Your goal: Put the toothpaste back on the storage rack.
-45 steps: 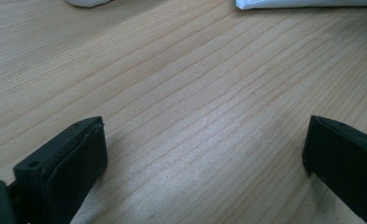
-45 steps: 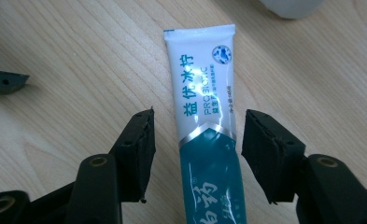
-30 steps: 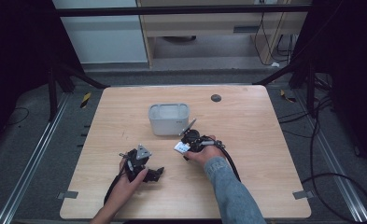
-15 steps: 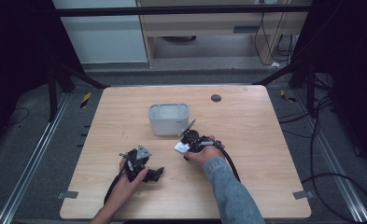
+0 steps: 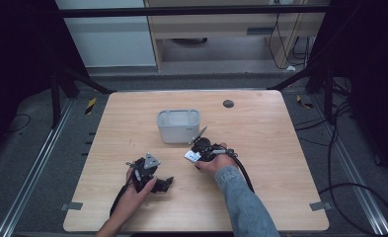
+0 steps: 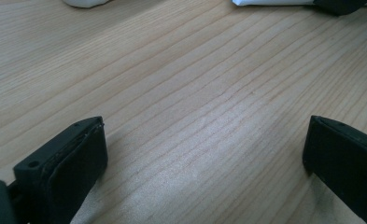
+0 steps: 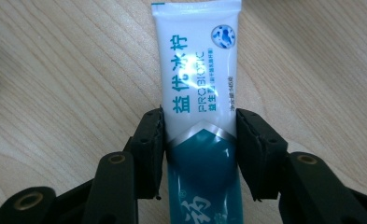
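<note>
Hands are both coming in from the bottom edge of the high view, each one wrapped around a hand-held gripper and resting low on the wooden table [image 5: 260, 123]. The left hand [image 5: 132, 195] is sitting near the front edge, angling its hand-held gripper [image 5: 166, 183] off to the right, and in the left gripper view the two black jaws are standing wide apart over bare wood, gripping nothing.

The right arm, in a grey-blue sleeve [image 5: 241, 197], is reaching forward toward the middle of the table, with the right hand [image 5: 216, 159] holding the right hand-held gripper [image 7: 200, 140] just in front of a grey plastic tub [image 5: 178, 126]. That gripper is pinching a toothpaste tube [image 7: 197, 70] from both sides, jaws pressing right on its edges, so it's closed on the tube. The tube is lying flat on the table, its crimped end pointing away from the gripper's camera.

Tube is white up top and teal lower down, and it's reading "PROBIOTIC" alongside big teal Chinese characters; the smaller print is too tiny for me to make out. A small dark round thing [image 5: 228, 103] is sitting near the far edge.
</note>
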The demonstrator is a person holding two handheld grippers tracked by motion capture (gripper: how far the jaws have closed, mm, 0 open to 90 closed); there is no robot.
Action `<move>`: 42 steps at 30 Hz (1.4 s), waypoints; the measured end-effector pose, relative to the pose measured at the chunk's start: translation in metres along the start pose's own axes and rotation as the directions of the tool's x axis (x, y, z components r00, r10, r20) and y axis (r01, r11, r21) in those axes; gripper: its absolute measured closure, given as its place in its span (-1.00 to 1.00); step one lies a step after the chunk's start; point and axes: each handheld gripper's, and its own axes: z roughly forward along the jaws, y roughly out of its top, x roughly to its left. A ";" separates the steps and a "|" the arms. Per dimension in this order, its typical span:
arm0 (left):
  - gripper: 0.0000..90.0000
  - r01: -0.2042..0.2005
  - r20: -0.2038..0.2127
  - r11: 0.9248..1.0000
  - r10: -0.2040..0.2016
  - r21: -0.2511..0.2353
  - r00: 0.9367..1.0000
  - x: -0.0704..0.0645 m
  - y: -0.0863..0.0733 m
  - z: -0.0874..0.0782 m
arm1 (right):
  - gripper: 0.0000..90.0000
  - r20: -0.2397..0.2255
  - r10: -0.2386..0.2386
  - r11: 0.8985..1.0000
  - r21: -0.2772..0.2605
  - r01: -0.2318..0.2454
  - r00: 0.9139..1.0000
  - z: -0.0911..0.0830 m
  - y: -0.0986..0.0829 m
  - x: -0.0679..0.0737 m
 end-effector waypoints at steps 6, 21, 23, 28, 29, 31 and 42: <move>-1.00 0.000 -0.001 1.000 0.000 0.001 1.000 0.000 0.000 0.000 | 0.25 -0.003 -0.008 1.000 -0.003 0.008 1.000 0.000 0.000 -0.001; -1.00 0.000 -0.001 1.000 0.000 0.001 1.000 0.000 0.000 0.000 | 0.46 0.000 0.008 1.000 0.006 -0.008 1.000 -0.002 -0.001 0.000; -1.00 0.000 0.000 1.000 0.000 0.001 1.000 0.000 0.000 0.000 | 0.52 -0.006 0.014 1.000 0.009 -0.014 1.000 -0.003 0.000 0.000; -1.00 -0.001 0.000 1.000 0.001 0.002 1.000 0.000 0.000 0.000 | 0.59 -0.015 0.018 1.000 0.007 -0.018 1.000 -0.004 -0.001 -0.002; -1.00 -0.001 0.000 1.000 0.001 0.002 1.000 0.000 0.000 0.000 | 0.59 -0.015 0.018 1.000 0.007 -0.018 1.000 -0.004 -0.001 -0.002; -1.00 0.000 0.000 1.000 0.000 0.002 1.000 0.000 0.000 0.000 | 0.64 -0.013 0.025 1.000 0.003 -0.025 1.000 -0.005 -0.001 -0.002; -1.00 0.000 0.000 1.000 0.000 0.002 1.000 0.000 0.000 0.000 | 0.77 -0.012 0.044 0.999 -0.030 -0.044 0.999 -0.010 -0.003 -0.003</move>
